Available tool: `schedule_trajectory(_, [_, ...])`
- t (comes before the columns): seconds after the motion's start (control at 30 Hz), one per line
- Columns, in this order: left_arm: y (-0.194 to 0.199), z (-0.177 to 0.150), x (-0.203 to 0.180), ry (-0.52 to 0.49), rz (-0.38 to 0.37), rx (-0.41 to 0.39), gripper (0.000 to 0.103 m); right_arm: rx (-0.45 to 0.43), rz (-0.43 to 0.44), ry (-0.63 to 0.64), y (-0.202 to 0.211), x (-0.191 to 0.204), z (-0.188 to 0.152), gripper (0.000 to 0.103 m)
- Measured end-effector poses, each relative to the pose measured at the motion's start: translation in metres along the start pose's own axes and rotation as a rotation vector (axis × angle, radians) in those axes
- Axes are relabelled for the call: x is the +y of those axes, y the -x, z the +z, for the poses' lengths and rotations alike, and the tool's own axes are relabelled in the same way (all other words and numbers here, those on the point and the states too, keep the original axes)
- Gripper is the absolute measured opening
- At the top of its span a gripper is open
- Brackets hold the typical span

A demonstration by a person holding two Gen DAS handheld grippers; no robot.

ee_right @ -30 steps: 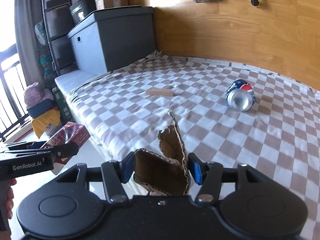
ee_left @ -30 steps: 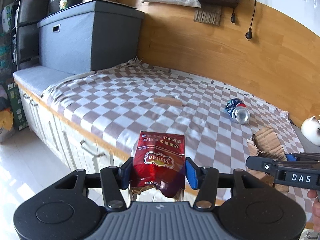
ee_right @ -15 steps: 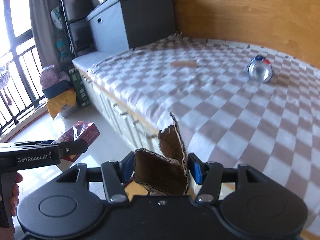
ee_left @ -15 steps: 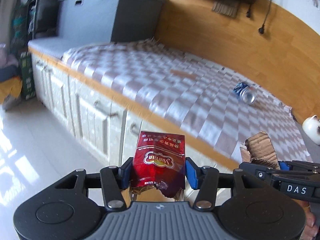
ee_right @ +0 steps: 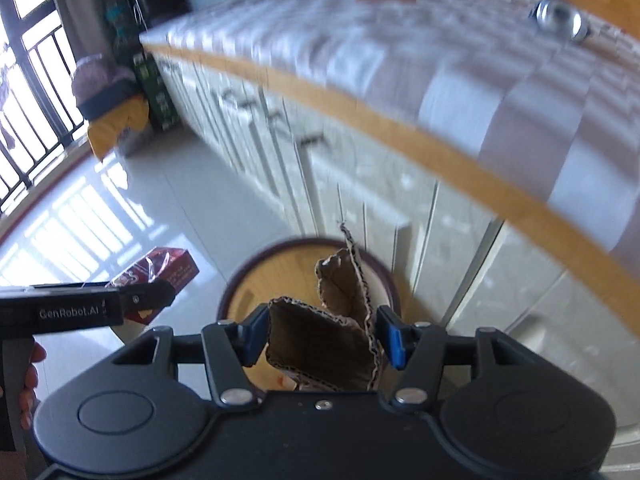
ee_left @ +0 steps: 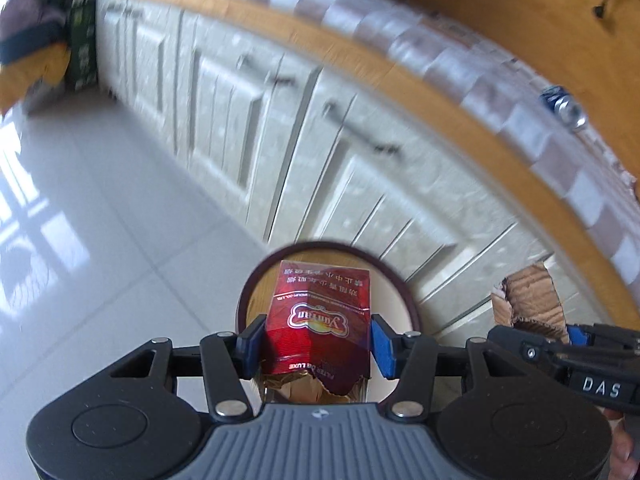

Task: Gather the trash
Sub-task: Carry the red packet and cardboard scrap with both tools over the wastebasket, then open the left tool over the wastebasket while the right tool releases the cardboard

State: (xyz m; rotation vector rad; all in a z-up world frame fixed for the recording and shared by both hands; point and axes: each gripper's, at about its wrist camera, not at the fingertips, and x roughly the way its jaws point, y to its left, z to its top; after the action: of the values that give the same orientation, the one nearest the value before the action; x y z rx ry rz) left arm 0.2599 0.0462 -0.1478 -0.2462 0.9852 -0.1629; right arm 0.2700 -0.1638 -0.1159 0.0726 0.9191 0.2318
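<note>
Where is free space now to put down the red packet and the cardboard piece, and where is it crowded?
Free: the round bin opening beneath both grippers, and the white tiled floor left of it, before the cabinet fronts. The checkered cover looks mostly bare around the can. Crowded: the far floor corner with bags, and between red packet and cardboard piece.

"DAS" on right claw [ee_left: 576,336]; "GenRobot.AI" on left claw [ee_right: 152,300] (side plates).
</note>
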Motion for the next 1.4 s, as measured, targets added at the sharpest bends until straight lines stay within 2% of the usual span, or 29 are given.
schedule_trajectory(0.37, [-0.077,-0.007,0.026,0.166,-0.007,0.138,0.054,0.127,0.003,0.007,-0.065,-0.009,-0.013,0.059])
schedule_trajectory(0.67, [-0.129,0.003,0.038,0.25,-0.037,0.139,0.054,0.196,0.004,0.026,-0.117,-0.01,-0.011,0.06])
schedule_trajectory(0.93, [-0.156,0.007,0.046,0.22,-0.012,0.18,0.057,0.218,0.0,0.023,-0.158,-0.009,0.007,0.064])
schedule_trajectory(1.0, [-0.159,0.007,0.046,0.214,-0.005,0.194,0.067,0.21,-0.003,0.023,-0.167,-0.008,0.014,0.066])
schedule_trajectory(1.13, [-0.16,0.006,0.044,0.169,-0.004,0.206,0.071,0.201,0.003,0.031,-0.184,-0.006,0.03,0.071])
schedule_trajectory(1.2, [-0.159,0.007,0.045,0.165,-0.003,0.21,0.072,0.19,0.005,0.039,-0.189,-0.006,0.036,0.075])
schedule_trajectory(1.27, [-0.158,0.007,0.045,0.155,0.011,0.214,0.075,0.187,0.0,0.041,-0.192,-0.009,0.039,0.089])
schedule_trajectory(1.4, [-0.154,0.008,0.042,0.107,0.024,0.218,0.077,0.179,0.017,0.041,-0.188,-0.013,0.04,0.092])
